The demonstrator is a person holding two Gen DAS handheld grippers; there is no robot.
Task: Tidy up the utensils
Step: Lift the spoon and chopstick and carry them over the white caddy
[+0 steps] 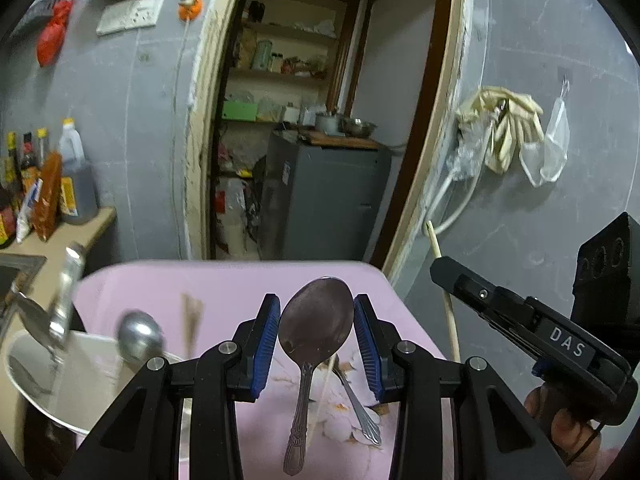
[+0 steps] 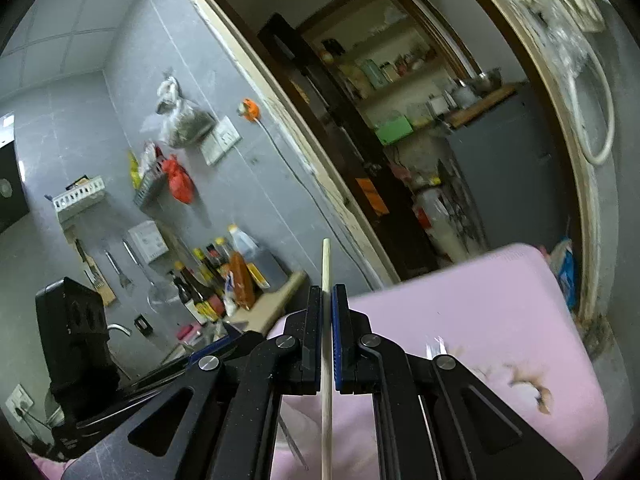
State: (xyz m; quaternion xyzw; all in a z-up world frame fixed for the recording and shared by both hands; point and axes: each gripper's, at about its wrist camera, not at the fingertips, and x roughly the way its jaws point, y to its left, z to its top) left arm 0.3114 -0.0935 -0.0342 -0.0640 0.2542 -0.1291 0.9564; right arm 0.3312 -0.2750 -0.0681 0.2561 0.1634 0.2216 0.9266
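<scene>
Two utensils are held in the air now. The spoon (image 1: 316, 320) sits between the blue pads of the left gripper (image 1: 316, 332), pinched at the edges of its bowl, so its patterned handle hangs down over the pink cloth (image 1: 224, 284). It is dull steel, with some marks in the bowl. The chopstick (image 2: 326, 276) is pale wood, thin and straight; the fingers of the right gripper (image 2: 328, 320) are pressed together on it near its upper part, and it stands almost upright. I judge both are lifted to carry them to the white container (image 1: 80, 384) at the left, where other spoons already stand. One more utensil (image 1: 360, 408) lies on the cloth.
</scene>
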